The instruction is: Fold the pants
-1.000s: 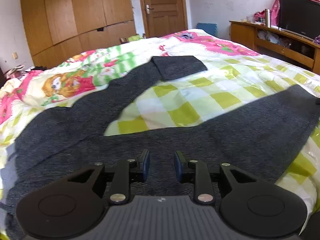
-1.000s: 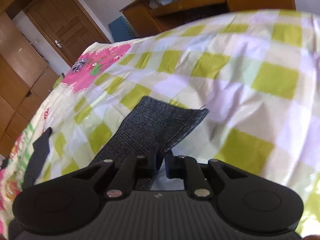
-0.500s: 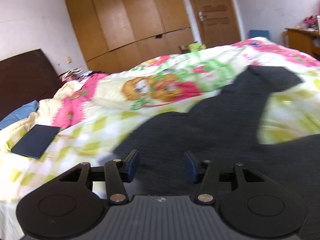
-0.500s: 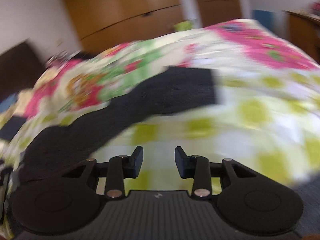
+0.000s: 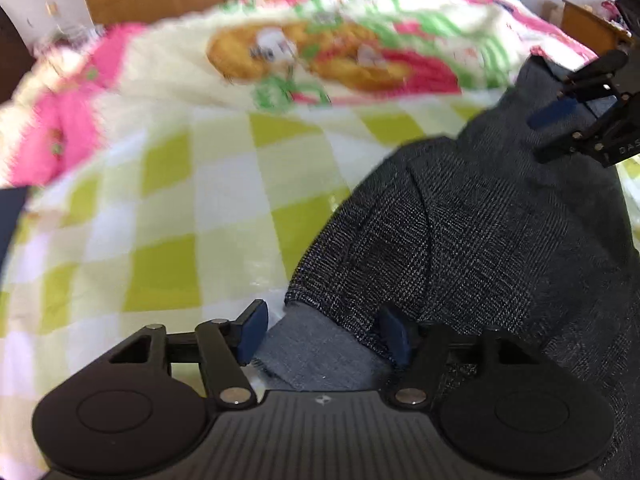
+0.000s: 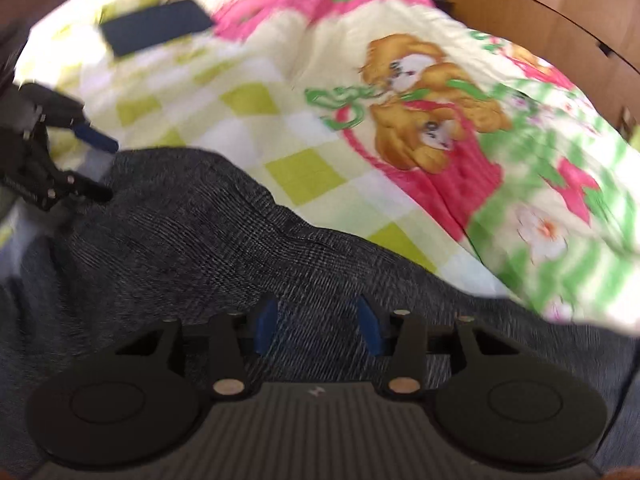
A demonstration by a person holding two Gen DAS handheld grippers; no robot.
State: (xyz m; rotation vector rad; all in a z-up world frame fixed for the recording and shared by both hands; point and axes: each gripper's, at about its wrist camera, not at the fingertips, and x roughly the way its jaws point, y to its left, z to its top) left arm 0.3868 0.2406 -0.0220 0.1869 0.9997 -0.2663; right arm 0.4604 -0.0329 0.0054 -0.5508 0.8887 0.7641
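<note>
Left wrist: left hand-held gripper point(image 5: 322, 334) had its fingers apart, straddling the corner edge of the pants point(image 5: 480, 232), which lay on the bed point(image 5: 168, 208). Right hand-held gripper point(image 5: 560, 128) was visible further along the fabric. Right wrist: its fingers stood apart too, low over the pants, gripping nothing. I'd say seat both layers deep between the pads before closing. Only partial lettering "DAS" was readable on the right unit.

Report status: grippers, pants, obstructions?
Left hand-held gripper open at the pants waistband corner. Right hand-held gripper open over the fabric. Pants flat on the quilt; nothing blocking.
</note>
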